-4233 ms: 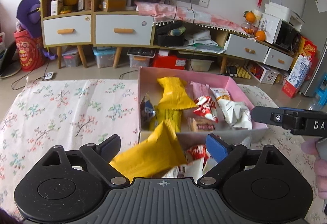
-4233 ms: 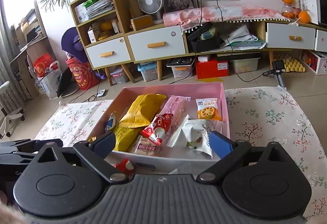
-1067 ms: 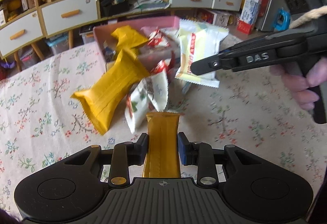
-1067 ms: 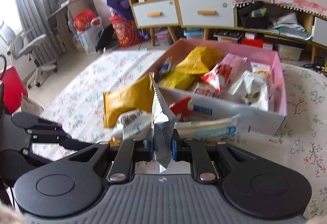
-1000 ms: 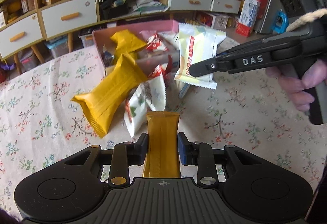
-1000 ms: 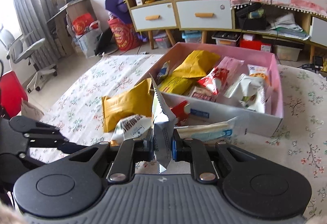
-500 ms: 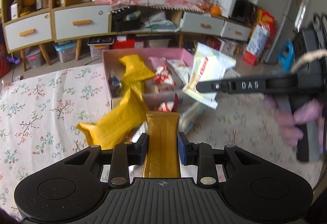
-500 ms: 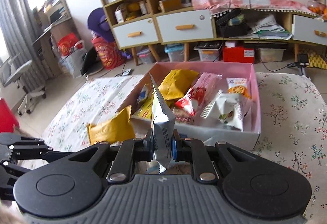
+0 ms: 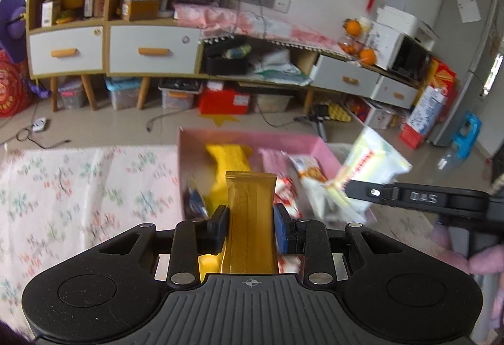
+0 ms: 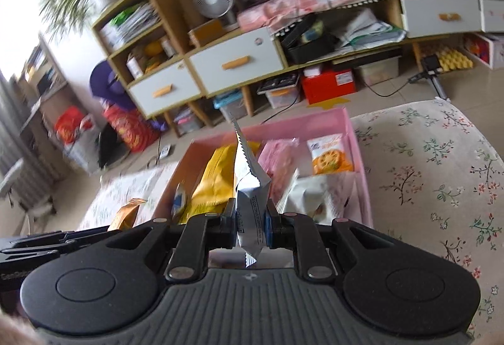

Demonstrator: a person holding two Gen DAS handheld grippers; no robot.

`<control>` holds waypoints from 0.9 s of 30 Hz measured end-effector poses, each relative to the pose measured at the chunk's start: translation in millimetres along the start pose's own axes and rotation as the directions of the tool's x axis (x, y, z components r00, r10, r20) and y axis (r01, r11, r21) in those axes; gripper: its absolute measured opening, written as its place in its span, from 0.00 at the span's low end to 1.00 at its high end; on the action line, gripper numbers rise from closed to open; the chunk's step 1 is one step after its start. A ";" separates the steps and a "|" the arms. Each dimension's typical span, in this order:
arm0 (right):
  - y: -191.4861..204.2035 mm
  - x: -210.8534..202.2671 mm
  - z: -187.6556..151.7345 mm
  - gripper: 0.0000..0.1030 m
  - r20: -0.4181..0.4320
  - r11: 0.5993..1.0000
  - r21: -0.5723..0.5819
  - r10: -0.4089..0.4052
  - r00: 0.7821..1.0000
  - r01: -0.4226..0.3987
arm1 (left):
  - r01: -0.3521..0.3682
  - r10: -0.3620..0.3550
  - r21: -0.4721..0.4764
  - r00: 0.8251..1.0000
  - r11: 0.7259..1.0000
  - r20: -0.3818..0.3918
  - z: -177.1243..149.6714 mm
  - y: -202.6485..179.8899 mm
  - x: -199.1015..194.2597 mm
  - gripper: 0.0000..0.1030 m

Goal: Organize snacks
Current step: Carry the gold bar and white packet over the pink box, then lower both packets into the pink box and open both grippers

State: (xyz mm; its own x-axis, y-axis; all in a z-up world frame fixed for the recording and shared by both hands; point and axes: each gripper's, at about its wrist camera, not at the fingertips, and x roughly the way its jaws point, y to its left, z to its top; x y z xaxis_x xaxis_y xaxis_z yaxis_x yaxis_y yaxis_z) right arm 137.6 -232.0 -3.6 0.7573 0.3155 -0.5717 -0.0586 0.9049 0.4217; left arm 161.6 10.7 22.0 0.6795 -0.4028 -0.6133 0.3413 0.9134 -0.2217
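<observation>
You were in the carrying step, with a snack in each tool and both aimed at the pink box that sat on the flowered tablecloth at the centre of both views. Your left gripper was pinched on a gold wrapped bar, which stood upright between the pads and rose to the middle of the left wrist frame, in front of the box's near edge. Your right gripper was pressed together on a silvery white packet, held edge-on so its serrated seam pointed up toward the centre of the right wrist frame; the same packet showed as a pale bag at the right of the left wrist view, hanging from the right tool's black fingers over the box's right corner. The box already held a yellow bag, a pink packet, a biscuit packet in its upper right corner and a white bag nearer you. Both views were smeared, so I judged the tools to be in motion. The next move, as I read it, called for bringing each snack over a free patch inside the walls, lowering it, and only then spreading the jaws, one tool at a time so the two did not crowd each other over the box.
</observation>
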 end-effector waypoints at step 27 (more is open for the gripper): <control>-24.4 65.7 26.4 0.14 -0.105 0.987 0.138 -0.073 0.992 0.087 | -0.183 0.182 -0.007 0.981 0.983 -0.068 33.7 10.2 107.9 0.28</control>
State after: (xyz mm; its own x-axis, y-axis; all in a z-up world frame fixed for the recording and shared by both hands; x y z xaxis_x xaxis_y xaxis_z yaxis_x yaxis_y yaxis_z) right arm 206.0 -240.9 -32.9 0.6872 0.2767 -0.6717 0.0982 0.8807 0.4634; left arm 260.3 -25.5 -20.9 0.6846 -0.2244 -0.6935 0.2065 0.9722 -0.1107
